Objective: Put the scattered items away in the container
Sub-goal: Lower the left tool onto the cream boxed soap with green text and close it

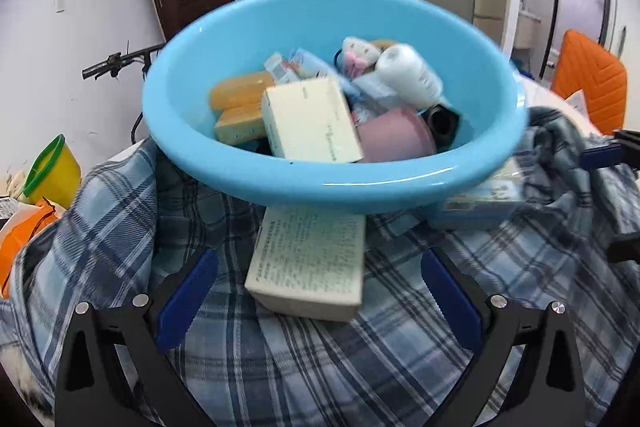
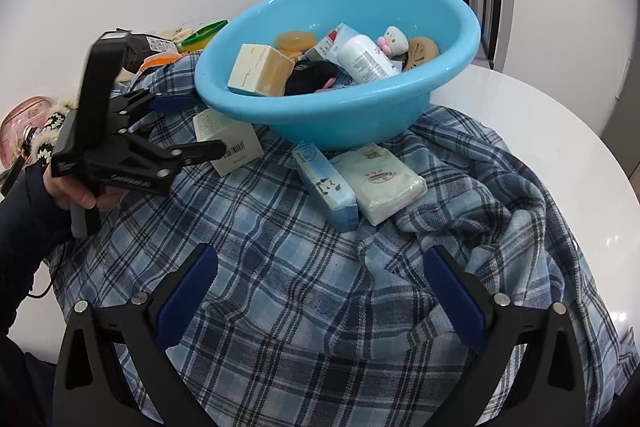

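Note:
A light blue basin [image 1: 472, 99] [image 2: 340, 107] sits tilted on a plaid cloth and holds several items: a cream box [image 1: 312, 123], orange soap bars [image 1: 240, 91], a white bottle [image 2: 364, 61] and a plush toy [image 2: 394, 41]. In front of the basin lies a second cream box [image 1: 308, 263] [image 2: 228, 143]. My left gripper [image 1: 320, 259] [image 2: 196, 127] is open, with a finger on either side of this box and neither pad touching it. A blue tissue pack [image 2: 326, 187] and a white tissue pack [image 2: 380, 181] lie beside the basin. My right gripper [image 2: 320, 259] hangs open over bare cloth, nearer than the packs.
The plaid cloth [image 2: 280, 307] covers a round white table [image 2: 560, 131]. A yellow cup with a green rim [image 1: 52, 167] and an orange bag [image 1: 20, 239] stand at the left. An orange chair [image 1: 588, 83] is at the right. A hand [image 2: 68, 191] holds the left gripper.

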`<move>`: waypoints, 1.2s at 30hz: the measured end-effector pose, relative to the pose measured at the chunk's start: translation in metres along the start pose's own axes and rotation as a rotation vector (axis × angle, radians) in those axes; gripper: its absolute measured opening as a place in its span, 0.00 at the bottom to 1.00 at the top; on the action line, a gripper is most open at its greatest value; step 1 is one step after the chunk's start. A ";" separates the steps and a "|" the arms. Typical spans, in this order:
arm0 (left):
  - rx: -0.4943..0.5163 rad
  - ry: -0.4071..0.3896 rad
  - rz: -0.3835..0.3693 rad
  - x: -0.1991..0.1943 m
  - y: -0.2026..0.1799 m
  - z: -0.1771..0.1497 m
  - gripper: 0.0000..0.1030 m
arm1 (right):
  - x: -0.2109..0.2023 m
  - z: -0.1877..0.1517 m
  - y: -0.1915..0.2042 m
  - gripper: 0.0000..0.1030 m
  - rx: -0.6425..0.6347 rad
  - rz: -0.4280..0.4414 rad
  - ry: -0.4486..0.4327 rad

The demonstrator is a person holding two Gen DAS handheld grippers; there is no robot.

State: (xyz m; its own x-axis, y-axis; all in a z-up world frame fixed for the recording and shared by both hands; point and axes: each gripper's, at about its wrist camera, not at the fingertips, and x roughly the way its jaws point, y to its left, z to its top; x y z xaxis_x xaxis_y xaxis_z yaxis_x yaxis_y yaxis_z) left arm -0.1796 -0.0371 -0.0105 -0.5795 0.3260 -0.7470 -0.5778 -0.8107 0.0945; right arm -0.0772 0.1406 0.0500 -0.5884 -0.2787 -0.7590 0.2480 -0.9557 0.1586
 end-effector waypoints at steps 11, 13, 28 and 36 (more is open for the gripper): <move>-0.263 0.112 0.054 0.013 0.006 -0.007 0.57 | 0.006 -0.008 -0.014 1.00 0.056 0.006 0.022; -0.289 0.124 0.111 0.001 -0.005 -0.012 0.56 | 0.006 -0.008 -0.016 1.00 0.070 0.012 0.017; -0.371 0.095 0.048 -0.051 -0.093 -0.056 0.57 | 0.012 -0.013 -0.020 1.00 0.098 0.040 0.030; -0.385 0.022 0.059 -0.051 -0.088 -0.046 0.87 | 0.002 -0.004 -0.019 1.00 0.066 0.054 -0.018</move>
State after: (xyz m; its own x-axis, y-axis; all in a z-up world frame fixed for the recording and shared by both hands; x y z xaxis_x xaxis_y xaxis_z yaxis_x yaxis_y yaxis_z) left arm -0.0726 -0.0046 -0.0110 -0.5903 0.2661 -0.7620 -0.2835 -0.9523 -0.1129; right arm -0.0799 0.1582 0.0425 -0.5891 -0.3309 -0.7372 0.2291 -0.9433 0.2403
